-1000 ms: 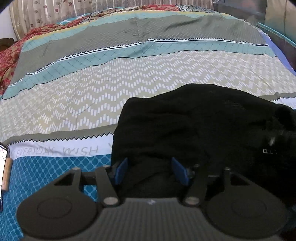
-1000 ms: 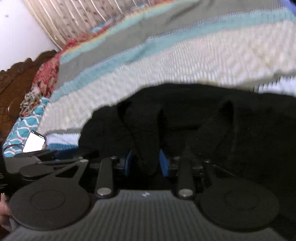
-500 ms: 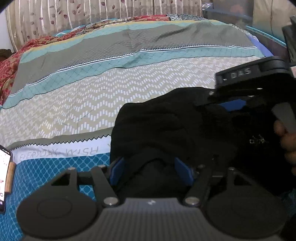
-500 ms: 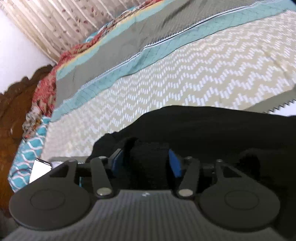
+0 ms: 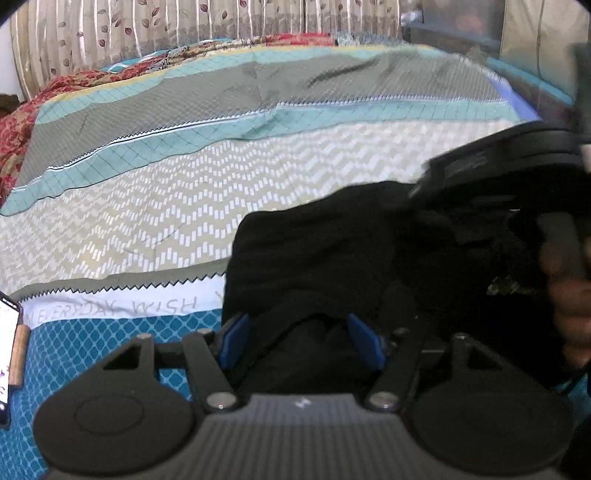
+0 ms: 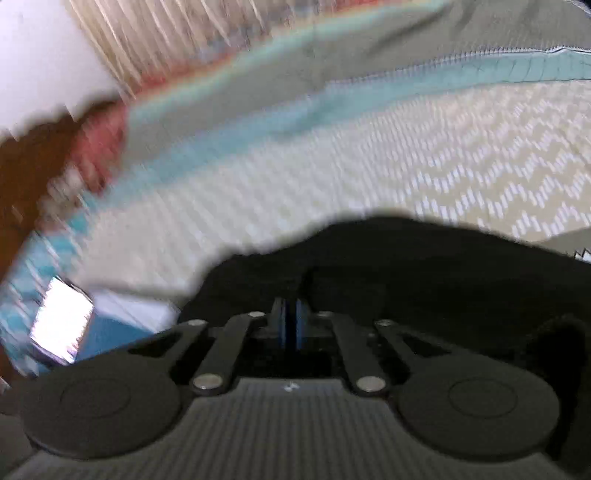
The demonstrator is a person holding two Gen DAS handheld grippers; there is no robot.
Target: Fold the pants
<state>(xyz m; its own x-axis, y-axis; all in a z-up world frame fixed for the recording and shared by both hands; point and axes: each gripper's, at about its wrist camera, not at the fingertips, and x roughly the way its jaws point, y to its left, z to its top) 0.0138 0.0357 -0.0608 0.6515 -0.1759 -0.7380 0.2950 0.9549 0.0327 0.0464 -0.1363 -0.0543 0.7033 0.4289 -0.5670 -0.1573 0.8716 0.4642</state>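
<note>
The black fabric pants [image 5: 332,266] lay bunched on the striped, zigzag-patterned bedspread [image 5: 184,192], filling the area from the centre to about 3 o'clock in the left wrist view. The left gripper [image 5: 301,341] sat at 6 o'clock with its blue-padded fingers [image 5: 232,339] spread wide; a raised fold of the black cloth stood in the gap between them, and whether either pad touched it could not be told. At about 2 to 3 o'clock the black body of the right gripper [image 5: 491,162] hung over the pants, blurred, with the person's hand [image 5: 569,295] behind it.

In the right wrist view, which was heavily smeared, the right gripper [image 6: 290,325] had its blue pads [image 6: 282,325] pressed almost together at the near edge of the pants [image 6: 424,266]; whether any cloth lay pinched in the thin slit could not be told. A lit smartphone [image 6: 61,319] lay on the blue diamond-patterned band of the bedspread at 9 o'clock, and a beige leaf-print curtain [image 5: 184,33] hung at 12 o'clock beyond the bed.
</note>
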